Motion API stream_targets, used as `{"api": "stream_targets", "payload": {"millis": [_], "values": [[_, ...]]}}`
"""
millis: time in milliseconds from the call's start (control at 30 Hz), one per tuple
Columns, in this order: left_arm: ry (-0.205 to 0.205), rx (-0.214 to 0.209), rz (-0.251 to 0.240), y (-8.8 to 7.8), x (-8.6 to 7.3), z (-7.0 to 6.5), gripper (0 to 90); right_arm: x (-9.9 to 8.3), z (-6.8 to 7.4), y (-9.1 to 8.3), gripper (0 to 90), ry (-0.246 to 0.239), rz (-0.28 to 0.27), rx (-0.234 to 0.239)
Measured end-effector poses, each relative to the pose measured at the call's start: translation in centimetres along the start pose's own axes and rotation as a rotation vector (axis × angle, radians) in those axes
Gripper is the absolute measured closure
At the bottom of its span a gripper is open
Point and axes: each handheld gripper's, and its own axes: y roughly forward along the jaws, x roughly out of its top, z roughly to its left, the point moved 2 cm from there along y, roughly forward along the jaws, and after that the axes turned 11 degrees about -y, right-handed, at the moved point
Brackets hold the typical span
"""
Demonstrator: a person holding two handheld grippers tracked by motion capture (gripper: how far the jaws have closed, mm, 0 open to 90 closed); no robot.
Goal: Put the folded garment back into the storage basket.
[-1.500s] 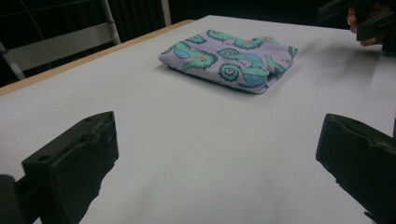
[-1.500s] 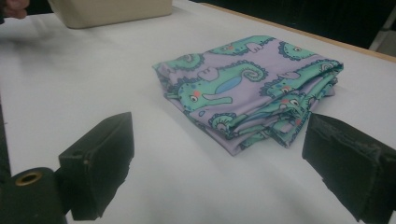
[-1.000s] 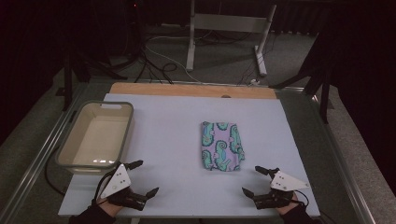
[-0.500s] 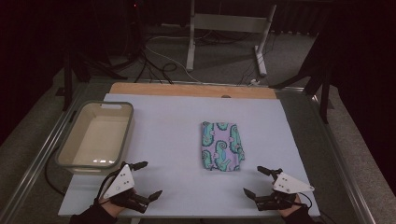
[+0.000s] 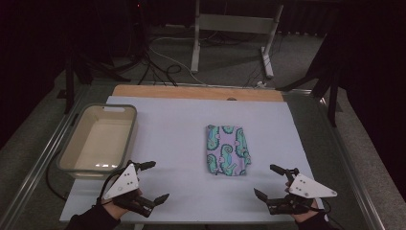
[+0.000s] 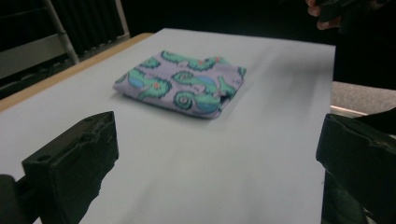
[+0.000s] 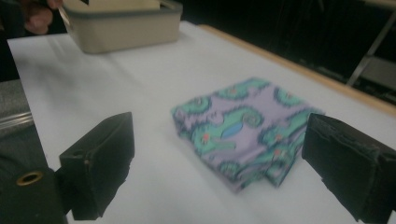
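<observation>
- Spreading across the whole working area, the pale lavender-white table mat (image 5: pixel 182 139) lies under both tongs, with a strip of light wooden table edge (image 5: pixel 191 92) along its far side, well beyond them; no writing can be read on either.
- Sitting just ahead of the left gripper (image 5: pixel 151 181) and a little to its outer side, the beige rectangular plastic tub with a grey rim (image 5: pixel 76 163) is empty; in the right gripper view it stands far off, beyond the cloth, and its wall carries no label that can be read.
- Lying flat on the mat ahead of both tongs, the folded lilac cloth printed with teal seahorse shapes (image 5: pixel 227 149) sits between them and nearer the right gripper (image 5: pixel 269 181); it touches neither one. The left gripper view shows it well ahead of the jaws, while the right gripper view shows it close, just beyond the jaw tips. Its print bears no lettering or brand tag.
- Held low near the near edge of the mat, the left gripper has its black jaws spread wide with nothing between them; its grey three-cornered plate shows small holes and no readable marks.
- Held likewise at the near edge, the right gripper has its jaws spread wide apart and empty, pointed toward the cloth.
</observation>
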Motion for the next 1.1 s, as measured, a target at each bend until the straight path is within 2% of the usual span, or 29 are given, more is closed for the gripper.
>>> {"api": "stream_targets", "payload": {"millis": [133, 400, 500, 733, 1100], "values": [[0.011, -0.02, -0.009, 0.0, 1.5, -0.1, 0.0, 1.6, -0.4, -0.5, 9.5, -0.016, -0.016, -0.016], [0.011, -0.033, -0.001, 0.1, 3.0, -0.1, 0.0, 3.4, -1.3, -0.6, 9.4, -0.023, -0.027, -0.05], [0.01, -0.042, 0.004, 0.3, 3.9, 0.1, 0.0, 3.8, -1.7, -0.3, 9.5, -0.034, -0.02, -0.055], [0.013, -0.033, 0.012, 1.0, 5.2, 0.4, 0.0, 4.7, -2.9, 0.0, 9.5, -0.022, -0.022, -0.079], [-0.012, -0.035, 0.009, 2.7, 7.4, 1.0, 0.0, 5.5, -5.1, 1.3, 9.5, -0.014, 0.01, -0.12]]}}
